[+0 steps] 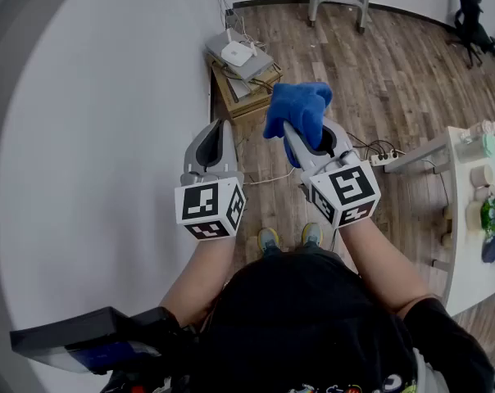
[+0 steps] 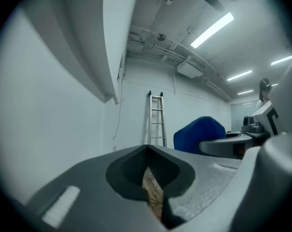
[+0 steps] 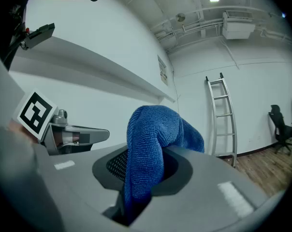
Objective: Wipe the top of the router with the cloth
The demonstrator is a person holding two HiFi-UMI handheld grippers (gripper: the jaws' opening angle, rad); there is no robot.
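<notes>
The white router (image 1: 237,53) lies on a grey box atop a cardboard box by the wall, ahead of both grippers in the head view. My right gripper (image 1: 299,136) is shut on a blue cloth (image 1: 297,108), which bunches up above its jaws, held in the air short of the router. In the right gripper view the cloth (image 3: 148,149) fills the jaw gap and folds over to the right. My left gripper (image 1: 217,137) is shut with nothing in it, level with the right one; in the left gripper view its jaws (image 2: 148,178) meet with only floor showing through.
The cardboard box (image 1: 241,88) stands on the wood floor against the white wall (image 1: 108,137). Cables and a power strip (image 1: 382,157) lie on the floor to the right. A white table (image 1: 477,219) with small items is at far right. A ladder (image 2: 156,119) leans on the far wall.
</notes>
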